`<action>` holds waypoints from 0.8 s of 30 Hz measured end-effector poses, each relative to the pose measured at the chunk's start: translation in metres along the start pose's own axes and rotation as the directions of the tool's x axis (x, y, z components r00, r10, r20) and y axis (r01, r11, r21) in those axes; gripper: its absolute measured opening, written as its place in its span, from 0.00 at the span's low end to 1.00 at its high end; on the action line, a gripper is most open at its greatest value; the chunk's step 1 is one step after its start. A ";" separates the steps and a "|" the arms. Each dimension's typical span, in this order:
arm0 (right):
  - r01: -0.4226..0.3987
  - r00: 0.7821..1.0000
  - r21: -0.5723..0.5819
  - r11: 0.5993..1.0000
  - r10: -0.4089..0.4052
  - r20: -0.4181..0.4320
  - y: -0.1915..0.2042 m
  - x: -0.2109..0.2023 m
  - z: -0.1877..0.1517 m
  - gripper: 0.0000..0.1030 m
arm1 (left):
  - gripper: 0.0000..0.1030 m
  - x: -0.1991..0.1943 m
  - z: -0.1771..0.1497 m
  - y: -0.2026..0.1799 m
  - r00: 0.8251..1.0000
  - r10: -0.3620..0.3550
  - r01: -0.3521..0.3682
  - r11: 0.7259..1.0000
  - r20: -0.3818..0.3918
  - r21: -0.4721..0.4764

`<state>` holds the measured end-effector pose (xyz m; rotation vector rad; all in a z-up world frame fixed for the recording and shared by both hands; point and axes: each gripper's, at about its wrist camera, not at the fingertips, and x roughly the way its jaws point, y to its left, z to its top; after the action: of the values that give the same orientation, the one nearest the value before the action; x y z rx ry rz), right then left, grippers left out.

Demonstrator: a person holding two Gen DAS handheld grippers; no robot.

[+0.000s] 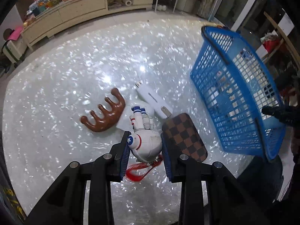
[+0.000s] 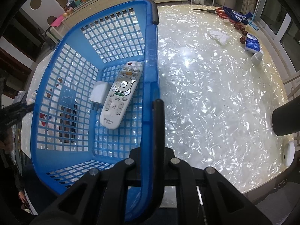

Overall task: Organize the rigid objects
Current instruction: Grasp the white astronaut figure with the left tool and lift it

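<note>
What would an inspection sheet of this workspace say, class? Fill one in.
Surface: glossy pearl-white table.
Job's things: astronaut figure; blue basket holding remote and charger; brown comb, checkered case, white stick on the table.
Clutter: scissors, tissue pack at the far edge.
Grippers: left tool shut on astronaut figure; right tool shut on basket handle.
Cables: nothing seen.
Surroundings: cream cabinet.

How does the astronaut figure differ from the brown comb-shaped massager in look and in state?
The astronaut figure is white with blue and red marks; the brown massager is one glossy brown colour. The figure is gripped between the pads of the left tongs, while the massager lies free on the table, untouched. The figure is rounded with a helmet and legs; the massager is curved with four blunt prongs. Both are rigid and outside the blue basket.
</note>
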<state>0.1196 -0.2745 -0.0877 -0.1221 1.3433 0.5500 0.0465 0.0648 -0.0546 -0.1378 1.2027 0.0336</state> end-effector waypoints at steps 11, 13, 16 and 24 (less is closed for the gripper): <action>0.017 1.000 0.003 1.000 -0.017 0.003 0.004 -0.003 0.000 0.07 | 0.34 -0.077 0.027 -0.016 0.992 -0.020 0.018 1.000 0.126 0.018; 0.011 1.000 0.009 1.000 -0.012 0.008 0.004 -0.004 0.000 0.07 | 0.34 -0.095 0.034 -0.023 0.986 -0.025 0.019 0.999 0.167 0.040; 0.005 1.000 0.011 1.000 -0.005 0.012 0.003 -0.004 -0.002 0.07 | 0.34 -0.118 0.046 -0.038 0.975 -0.021 0.003 0.997 0.220 0.078; -0.007 1.000 0.010 1.000 0.007 0.014 0.002 -0.005 -0.002 0.08 | 0.34 -0.154 0.079 -0.098 0.952 -0.091 0.025 0.975 0.293 0.221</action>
<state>0.1167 -0.2752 -0.0833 -0.1051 1.3336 0.5486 0.0741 -0.0157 0.1251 0.0224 0.8886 -0.1236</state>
